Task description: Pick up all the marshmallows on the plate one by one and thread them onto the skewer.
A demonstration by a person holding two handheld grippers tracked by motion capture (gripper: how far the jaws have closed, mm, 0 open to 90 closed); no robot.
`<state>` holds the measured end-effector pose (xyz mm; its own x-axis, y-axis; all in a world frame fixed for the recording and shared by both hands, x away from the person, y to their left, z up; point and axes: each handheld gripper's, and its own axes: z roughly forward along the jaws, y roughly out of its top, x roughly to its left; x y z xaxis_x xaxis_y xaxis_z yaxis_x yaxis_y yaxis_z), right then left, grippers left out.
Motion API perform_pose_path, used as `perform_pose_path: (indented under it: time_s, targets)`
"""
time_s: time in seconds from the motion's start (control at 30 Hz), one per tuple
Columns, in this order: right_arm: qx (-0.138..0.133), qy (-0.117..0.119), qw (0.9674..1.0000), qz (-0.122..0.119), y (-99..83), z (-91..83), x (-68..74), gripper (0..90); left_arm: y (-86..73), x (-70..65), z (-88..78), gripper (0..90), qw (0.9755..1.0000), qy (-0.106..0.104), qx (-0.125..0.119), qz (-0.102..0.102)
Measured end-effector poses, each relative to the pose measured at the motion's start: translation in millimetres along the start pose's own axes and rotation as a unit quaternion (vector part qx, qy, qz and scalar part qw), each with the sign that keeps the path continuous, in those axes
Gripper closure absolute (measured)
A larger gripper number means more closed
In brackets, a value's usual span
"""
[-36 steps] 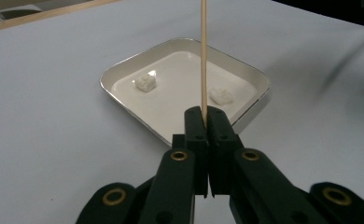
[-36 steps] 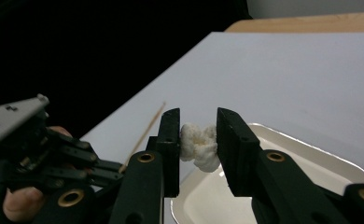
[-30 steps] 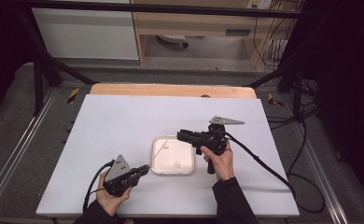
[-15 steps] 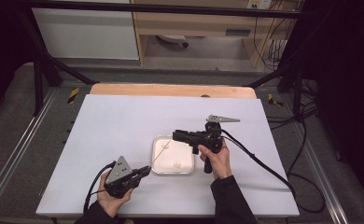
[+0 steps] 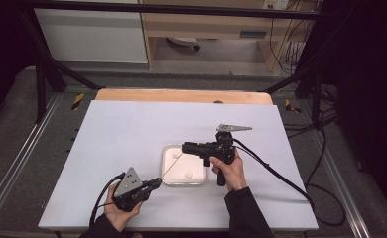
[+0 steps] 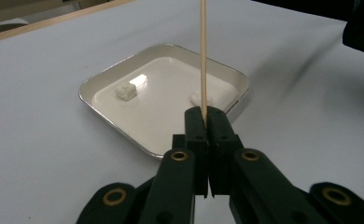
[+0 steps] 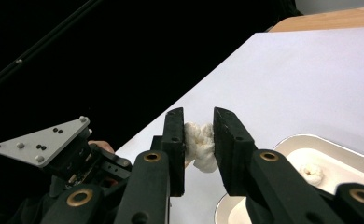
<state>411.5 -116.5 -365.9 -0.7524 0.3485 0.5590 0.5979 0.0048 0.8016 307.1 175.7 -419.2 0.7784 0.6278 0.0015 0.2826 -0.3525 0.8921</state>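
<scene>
My left gripper is near the table's front edge, shut on the base of a thin wooden skewer. The skewer slants up and right over a white tray. My right gripper hangs level over the tray's far left corner, shut on a soft white piece. The skewer's tip ends right by that piece; I cannot tell whether they touch. Two more white pieces lie in the tray, one to the left and one behind the skewer.
The tray sits at the middle of a white table top with bare room all around. A wooden strip borders the far edge. A black cable trails from the right gripper to the right. Dark frame rails stand at both sides.
</scene>
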Motion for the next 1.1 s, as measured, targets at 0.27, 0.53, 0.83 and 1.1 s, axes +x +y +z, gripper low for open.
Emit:
perform_pose_path:
  time_s: [0.27, 0.53, 0.83, 1.1]
  targets:
    - [-0.007, 0.0, 1.0, 0.001, -6.1, 4.0, 2.4, 77.5, -1.7, -0.3, 0.2, 88.5, 0.9999, -0.001, -0.005, -0.01]
    - [-0.012, 0.001, 0.9999, 0.006, -11.7, 9.0, 3.2, 78.0, -3.0, -2.1, 1.7, 88.6, 0.9999, 0.004, -0.004, -0.016]
    - [-0.012, 0.003, 0.9999, 0.008, -18.3, 13.5, 4.4, 78.4, -3.4, -4.1, 4.4, 88.6, 0.9998, 0.003, 0.005, -0.02]
    - [-0.013, 0.0, 0.9999, 0.007, -22.5, 16.2, 5.2, 78.7, -3.1, -4.5, 5.3, 88.7, 0.9997, 0.002, 0.009, -0.022]
